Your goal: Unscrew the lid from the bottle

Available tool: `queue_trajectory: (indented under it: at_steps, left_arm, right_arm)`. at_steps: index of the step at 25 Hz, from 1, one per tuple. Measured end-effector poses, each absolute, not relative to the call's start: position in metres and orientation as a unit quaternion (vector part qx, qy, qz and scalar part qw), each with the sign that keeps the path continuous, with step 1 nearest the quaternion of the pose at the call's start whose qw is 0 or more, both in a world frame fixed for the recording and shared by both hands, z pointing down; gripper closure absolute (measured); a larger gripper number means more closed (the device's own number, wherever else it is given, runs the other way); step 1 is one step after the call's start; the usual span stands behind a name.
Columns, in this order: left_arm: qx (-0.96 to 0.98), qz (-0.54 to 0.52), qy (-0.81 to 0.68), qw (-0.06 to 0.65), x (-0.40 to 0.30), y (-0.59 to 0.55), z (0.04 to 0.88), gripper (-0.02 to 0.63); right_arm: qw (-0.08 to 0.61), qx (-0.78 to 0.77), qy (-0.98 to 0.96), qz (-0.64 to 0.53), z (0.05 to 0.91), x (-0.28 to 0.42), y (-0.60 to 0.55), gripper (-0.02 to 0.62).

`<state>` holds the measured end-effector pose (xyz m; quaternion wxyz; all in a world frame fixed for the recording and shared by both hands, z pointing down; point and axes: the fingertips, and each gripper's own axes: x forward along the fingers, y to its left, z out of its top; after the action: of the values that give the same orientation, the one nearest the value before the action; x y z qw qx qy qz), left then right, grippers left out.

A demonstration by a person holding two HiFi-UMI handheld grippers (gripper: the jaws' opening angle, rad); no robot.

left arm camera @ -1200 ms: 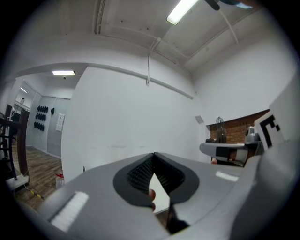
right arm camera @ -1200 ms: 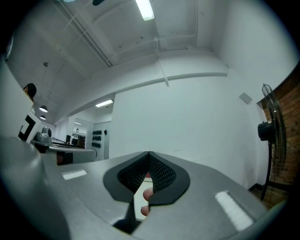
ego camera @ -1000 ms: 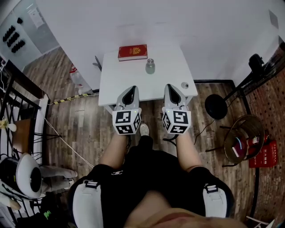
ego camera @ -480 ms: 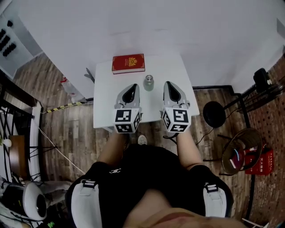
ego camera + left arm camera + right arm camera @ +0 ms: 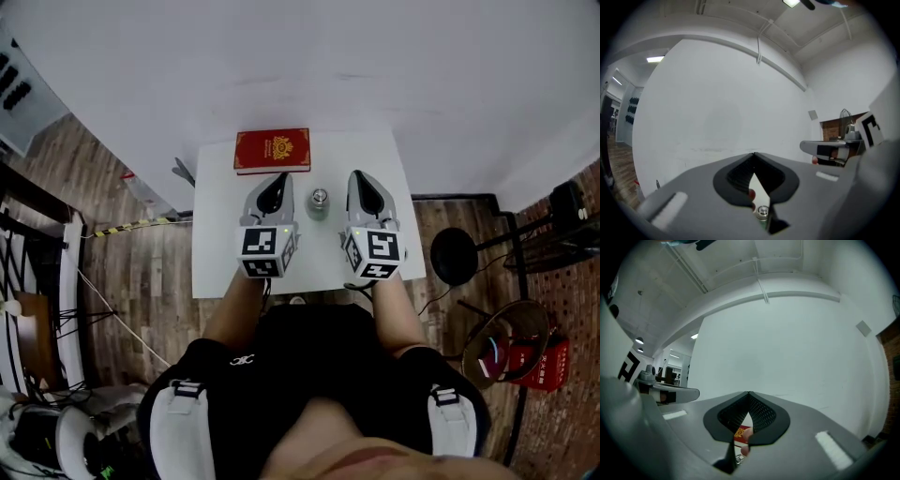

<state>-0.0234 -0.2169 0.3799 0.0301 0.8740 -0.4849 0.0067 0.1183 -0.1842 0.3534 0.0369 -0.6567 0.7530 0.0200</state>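
A small metal bottle with a silver lid stands upright on the white table, in front of a red book. My left gripper hovers just left of the bottle and my right gripper just right of it, neither touching it. Both have their jaws shut with nothing between them. In the left gripper view the closed tips point at the wall, and the bottle's lid shows low through the slit. In the right gripper view the closed tips frame a sliver of the book.
The table stands against a white wall. A black round stand and a red box sit on the wooden floor to the right. Railings and cables lie at the left. Each gripper shows in the other's view, the right gripper and the left gripper.
The person has stepped up to the table. Both shut grippers have gone from its near edge to over the tabletop, and now flank the bottle.
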Motion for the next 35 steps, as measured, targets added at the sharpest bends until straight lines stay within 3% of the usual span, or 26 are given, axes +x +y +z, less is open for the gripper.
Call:
queue_trajectory:
  at_steps: [7,10,11,12,14,16,18,35]
  left_arm:
    - [0.848,0.005,-0.529,0.037,-0.015,-0.236,0.384,0.552]
    - [0.85,0.005,-0.526,0.04,-0.01,-0.236,0.392,0.523]
    - [0.857,0.009,-0.514,0.043,-0.006,-0.238,0.396,0.481]
    - [0.863,0.014,-0.502,0.044,-0.002,-0.239,0.4,0.43]
    - [0.874,0.026,-0.484,0.039,0.004,-0.238,0.409,0.403]
    - [0.881,0.035,-0.47,0.035,0.008,-0.237,0.417,0.322]
    - [0.886,0.045,-0.46,0.042,0.01,-0.237,0.428,0.295]
    - [0.903,0.163,-0.382,0.11,0.025,-0.227,0.574,0.278]
  right_arm:
    - [0.046,-0.621,0.783,0.005,0.358,0.136,-0.217,0.594]
    - [0.052,-0.599,0.799,0.007,0.359,0.14,-0.224,0.594]
    - [0.058,-0.593,0.803,0.008,0.36,0.14,-0.228,0.575]
    - [0.066,-0.585,0.808,0.009,0.36,0.139,-0.233,0.477]
    - [0.072,-0.564,0.823,0.002,0.364,0.134,-0.236,0.404]
    - [0.062,-0.542,0.838,-0.005,0.371,0.126,-0.237,0.365]
    - [0.048,-0.528,0.848,-0.007,0.379,0.118,-0.239,0.364]
    - [-0.063,-0.482,0.87,-0.081,0.506,0.085,-0.244,0.364]
